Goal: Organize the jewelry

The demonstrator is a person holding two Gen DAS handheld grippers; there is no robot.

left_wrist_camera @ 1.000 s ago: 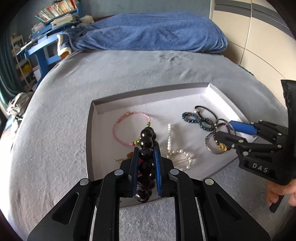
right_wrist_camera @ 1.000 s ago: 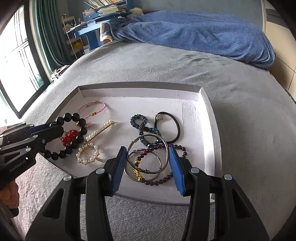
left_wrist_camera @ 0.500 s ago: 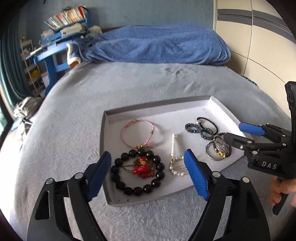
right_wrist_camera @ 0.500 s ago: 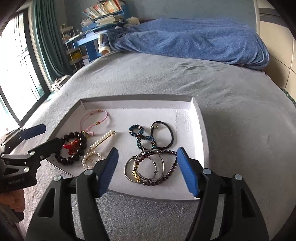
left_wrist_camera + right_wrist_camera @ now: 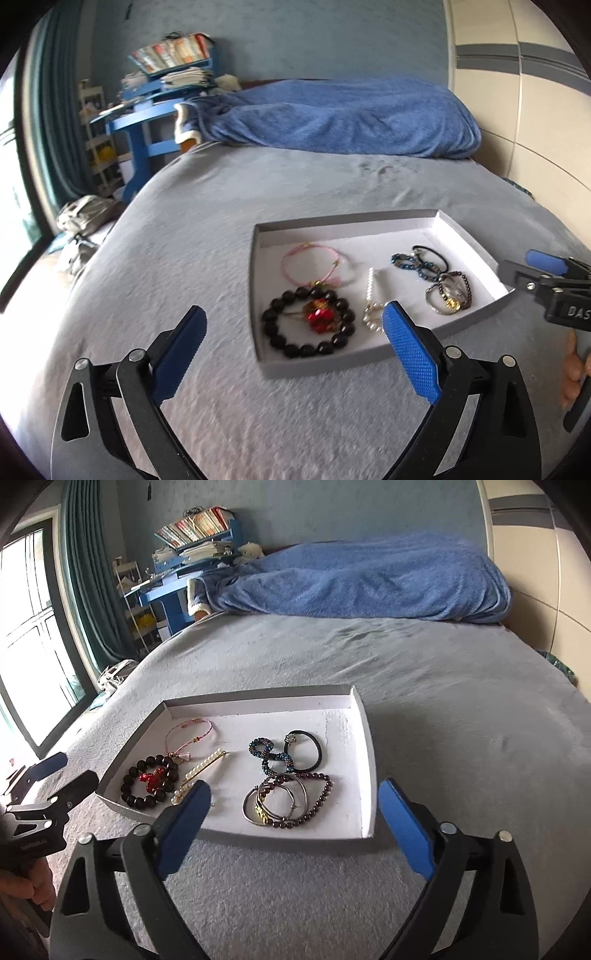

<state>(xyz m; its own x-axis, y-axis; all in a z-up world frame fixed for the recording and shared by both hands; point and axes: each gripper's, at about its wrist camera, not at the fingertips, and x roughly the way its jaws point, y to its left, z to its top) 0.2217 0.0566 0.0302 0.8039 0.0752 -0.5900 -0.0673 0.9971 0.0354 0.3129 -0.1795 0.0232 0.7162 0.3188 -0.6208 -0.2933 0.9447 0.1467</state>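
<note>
A shallow grey tray (image 5: pixel 332 363) lies on the bed with jewelry in it. At its near left corner rests a black bead bracelet (image 5: pixel 271 328) with a red charm (image 5: pixel 319 315); a pink cord bracelet (image 5: pixel 291 258) and a pearl clip (image 5: pixel 370 286) lie close by. Silver bangles with a dark bead string (image 5: pixel 280 801) sit near the tray's front right, behind them a blue bead chain (image 5: pixel 264 755) and a black hair tie (image 5: pixel 314 746). My left gripper (image 5: pixel 293 311) and right gripper (image 5: pixel 293 787) hover before the tray's front edge, jaws opening wide, nothing held between them.
The tray sits on a grey bedspread (image 5: pixel 443 709). A blue blanket (image 5: pixel 369 579) is heaped at the bed's far end. A blue desk with books (image 5: pixel 155 110) and a window stand to the left, a tiled wall to the right. A hand (image 5: pixel 572 373) shows at the right edge.
My left gripper let go of the black bead bracelet, which now lies flat in the tray. Both grippers opened wide and drew back and up from the tray.
</note>
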